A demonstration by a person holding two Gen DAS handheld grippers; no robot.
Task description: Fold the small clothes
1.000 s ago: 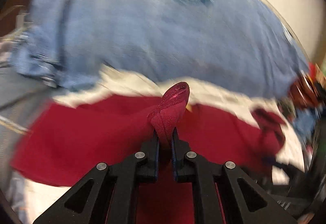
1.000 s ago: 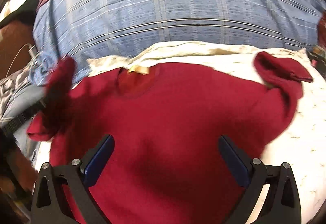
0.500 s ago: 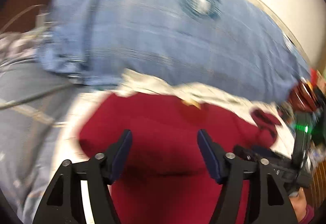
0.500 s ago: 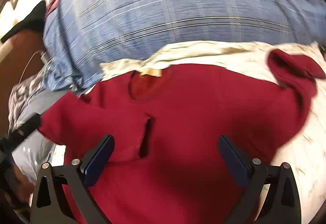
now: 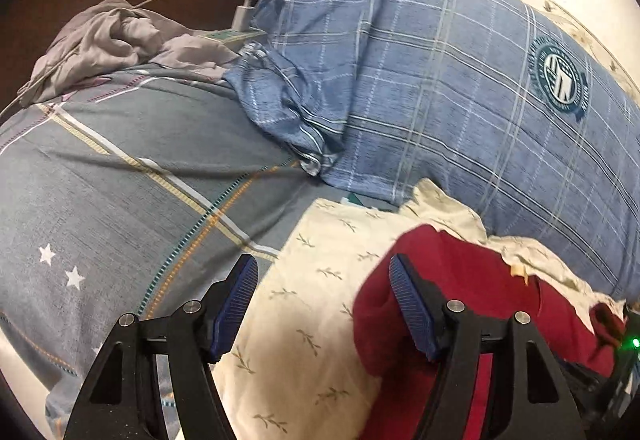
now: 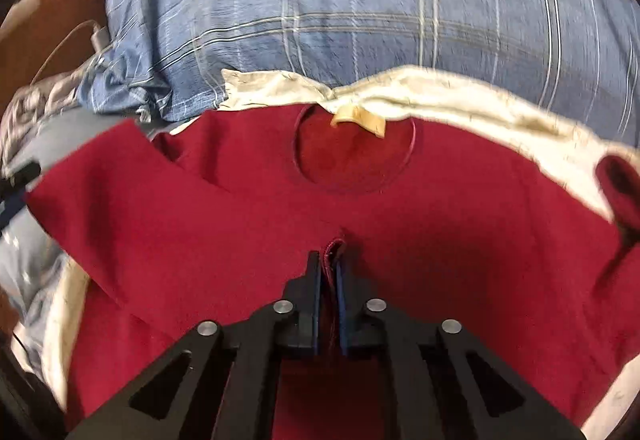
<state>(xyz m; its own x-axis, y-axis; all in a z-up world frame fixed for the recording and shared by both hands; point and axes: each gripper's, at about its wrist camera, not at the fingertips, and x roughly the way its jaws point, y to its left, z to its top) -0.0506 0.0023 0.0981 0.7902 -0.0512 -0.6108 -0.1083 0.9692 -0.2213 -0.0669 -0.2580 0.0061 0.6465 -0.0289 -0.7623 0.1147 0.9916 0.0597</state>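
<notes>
The small dark red knit sweater (image 6: 240,208) lies flat on a cream cloth with little leaf prints (image 5: 320,304), close to the cloth's far edge, with its round neck hole and tan label (image 6: 360,118) turned toward a big blue checked pillow (image 6: 360,0). The right gripper (image 6: 329,272) is pinched tight on a little fold of the red sweater near its middle. The left gripper (image 5: 320,304) is wide open and holds nothing; it hangs over the bare cream cloth at the sweater's left edge. One sleeve looks folded in across the body, so the fold seems only partly done. The pinch is small, so the soft knit could slip out if the right gripper pulls fast. Pulling from one spot could also drag the whole sweater along and bunch it up, and the folded sleeve could flop open. The cream cloth is loose and wrinkled at its far edge, so it might slide along too.
</notes>
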